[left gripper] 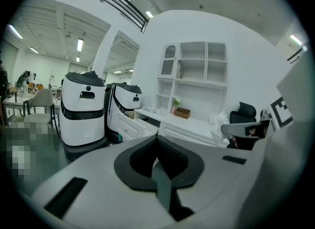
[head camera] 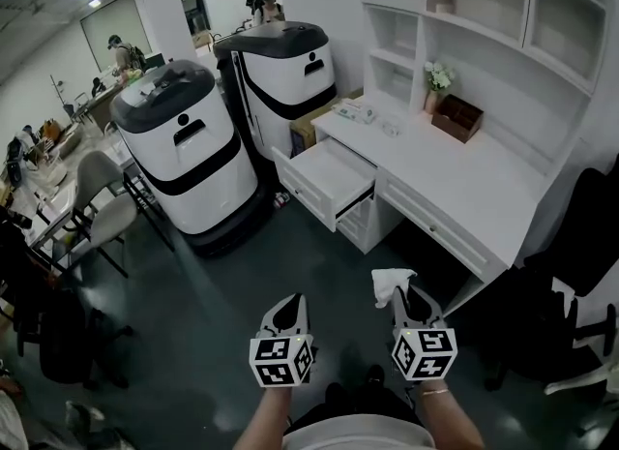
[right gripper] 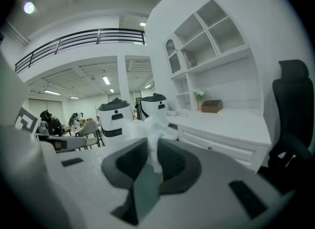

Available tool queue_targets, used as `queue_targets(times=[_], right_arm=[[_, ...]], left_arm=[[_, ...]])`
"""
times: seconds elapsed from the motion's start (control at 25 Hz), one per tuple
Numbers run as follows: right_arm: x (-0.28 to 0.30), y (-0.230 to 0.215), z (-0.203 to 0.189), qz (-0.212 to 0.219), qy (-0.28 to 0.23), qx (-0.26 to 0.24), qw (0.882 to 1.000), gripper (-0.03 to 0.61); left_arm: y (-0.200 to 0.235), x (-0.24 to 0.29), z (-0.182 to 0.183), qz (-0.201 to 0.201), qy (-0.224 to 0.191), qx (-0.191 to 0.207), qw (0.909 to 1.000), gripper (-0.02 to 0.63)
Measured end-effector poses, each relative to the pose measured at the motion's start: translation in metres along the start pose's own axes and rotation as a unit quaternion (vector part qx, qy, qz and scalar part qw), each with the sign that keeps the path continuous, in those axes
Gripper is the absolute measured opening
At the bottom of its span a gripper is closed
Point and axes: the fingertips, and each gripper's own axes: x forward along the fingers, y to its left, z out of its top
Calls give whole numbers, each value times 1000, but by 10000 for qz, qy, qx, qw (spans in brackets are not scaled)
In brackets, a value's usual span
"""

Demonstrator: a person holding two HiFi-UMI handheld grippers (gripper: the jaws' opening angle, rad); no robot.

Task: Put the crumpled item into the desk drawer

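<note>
**Head view, looking steeply down.** The white crumpled item [head camera: 391, 284] is clamped in the jaws of the right hand-held gripper [head camera: 406, 301]. It is in front of the bench [head camera: 464, 172] and well apart from the bench's one open drawer [head camera: 334, 179]. The item's lower part is hidden between the pads. The left hand-held gripper [head camera: 288, 308], farther from the bench, has its jaws together with nothing between them. There are two marker cubes [head camera: 281, 360], one on each gripper. Two white-and-black machines [head camera: 184, 148] stand beside the bench's drawer end. On the bench top are one brown box [head camera: 456, 117] and one vase of flowers [head camera: 437, 77]. The things left of them are too small to identify. A black chair [head camera: 590, 235] beside the bench is cut off at the frame edge.
</note>
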Motion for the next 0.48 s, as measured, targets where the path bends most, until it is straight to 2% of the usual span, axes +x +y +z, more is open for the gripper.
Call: queue_targets(times=[0.48], right_arm=[[8, -2, 12, -22, -152, 119, 9998, 63]], left_arm=[[7, 7, 1, -22, 0, 11, 10000, -8]])
